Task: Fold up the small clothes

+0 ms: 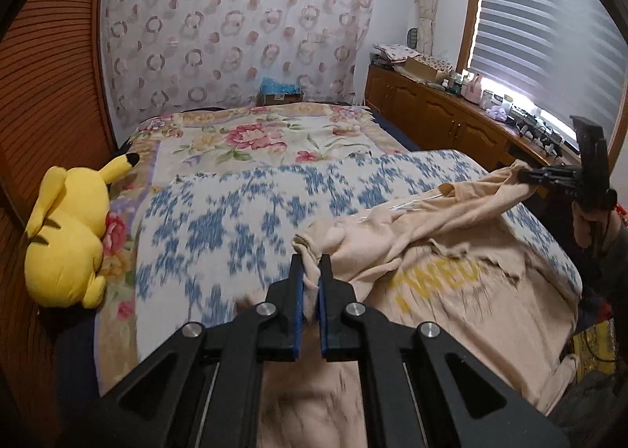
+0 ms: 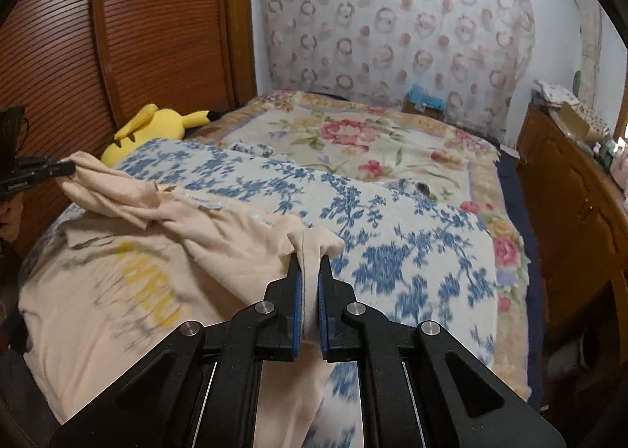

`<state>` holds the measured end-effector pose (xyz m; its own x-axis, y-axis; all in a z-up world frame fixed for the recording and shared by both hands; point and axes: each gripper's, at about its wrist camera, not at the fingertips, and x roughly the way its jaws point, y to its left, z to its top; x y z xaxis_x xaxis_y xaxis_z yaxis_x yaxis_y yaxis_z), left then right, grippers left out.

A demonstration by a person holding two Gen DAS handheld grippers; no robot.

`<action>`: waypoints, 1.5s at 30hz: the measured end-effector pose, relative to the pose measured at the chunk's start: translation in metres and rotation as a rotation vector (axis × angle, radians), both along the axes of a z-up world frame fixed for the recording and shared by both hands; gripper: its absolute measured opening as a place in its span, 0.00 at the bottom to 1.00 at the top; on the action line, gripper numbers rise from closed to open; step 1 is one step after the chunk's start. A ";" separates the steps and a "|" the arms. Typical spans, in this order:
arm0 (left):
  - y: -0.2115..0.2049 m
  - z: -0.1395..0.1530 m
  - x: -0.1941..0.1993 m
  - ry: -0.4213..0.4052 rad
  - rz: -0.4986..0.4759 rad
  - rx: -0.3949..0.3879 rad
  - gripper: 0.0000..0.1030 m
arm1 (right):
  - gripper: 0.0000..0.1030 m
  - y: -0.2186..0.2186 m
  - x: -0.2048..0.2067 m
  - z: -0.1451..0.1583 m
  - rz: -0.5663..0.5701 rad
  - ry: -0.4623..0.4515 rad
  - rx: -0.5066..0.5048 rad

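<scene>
A peach shirt (image 1: 439,283) with yellow lettering lies spread on the blue-and-white floral blanket (image 1: 219,220) on the bed. My left gripper (image 1: 312,263) is shut on a bunched corner of the shirt, cloth pinched between its blue pads. Far right in the left wrist view, my right gripper (image 1: 530,178) holds another corner lifted off the bed. From the right wrist, the right gripper (image 2: 310,263) is shut on a fold of the shirt (image 2: 110,291). The left gripper (image 2: 64,169) shows at the left edge, clamped on raised cloth. The shirt's top edge hangs stretched between both grippers.
A yellow plush toy (image 1: 64,236) lies at the bed's left side against a brown slatted wardrobe (image 2: 129,35). A flowered bedspread (image 1: 251,138) covers the far half. A wooden cabinet (image 1: 439,114) with clutter runs under the window on the right. A cardboard box (image 1: 280,94) sits behind the bed.
</scene>
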<state>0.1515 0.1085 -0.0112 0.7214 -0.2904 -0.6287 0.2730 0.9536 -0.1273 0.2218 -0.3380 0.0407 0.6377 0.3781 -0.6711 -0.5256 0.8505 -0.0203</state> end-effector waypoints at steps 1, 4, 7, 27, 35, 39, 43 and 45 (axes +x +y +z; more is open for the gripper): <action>0.001 -0.001 -0.012 -0.001 0.004 -0.005 0.03 | 0.04 -0.003 -0.009 0.002 0.000 -0.002 0.003; 0.004 -0.004 -0.045 -0.006 0.018 -0.020 0.03 | 0.04 -0.008 -0.039 0.002 -0.001 -0.005 0.006; 0.006 -0.005 -0.075 -0.015 0.034 -0.036 0.03 | 0.04 -0.013 -0.068 -0.001 -0.001 -0.001 0.009; 0.009 0.011 -0.185 -0.003 0.052 0.069 0.06 | 0.04 -0.046 -0.191 -0.011 0.019 0.133 -0.001; 0.007 0.012 -0.176 -0.019 0.051 0.059 0.33 | 0.22 -0.044 -0.190 -0.011 0.012 0.126 0.009; 0.006 0.015 -0.166 -0.025 0.045 0.038 0.45 | 0.32 -0.044 -0.188 -0.001 0.010 0.091 0.017; 0.007 0.009 -0.151 -0.022 0.044 0.017 0.61 | 0.37 -0.042 -0.180 -0.003 -0.001 0.073 0.002; 0.007 0.002 -0.139 -0.009 0.054 0.020 0.62 | 0.40 -0.041 -0.172 -0.006 -0.009 0.071 0.014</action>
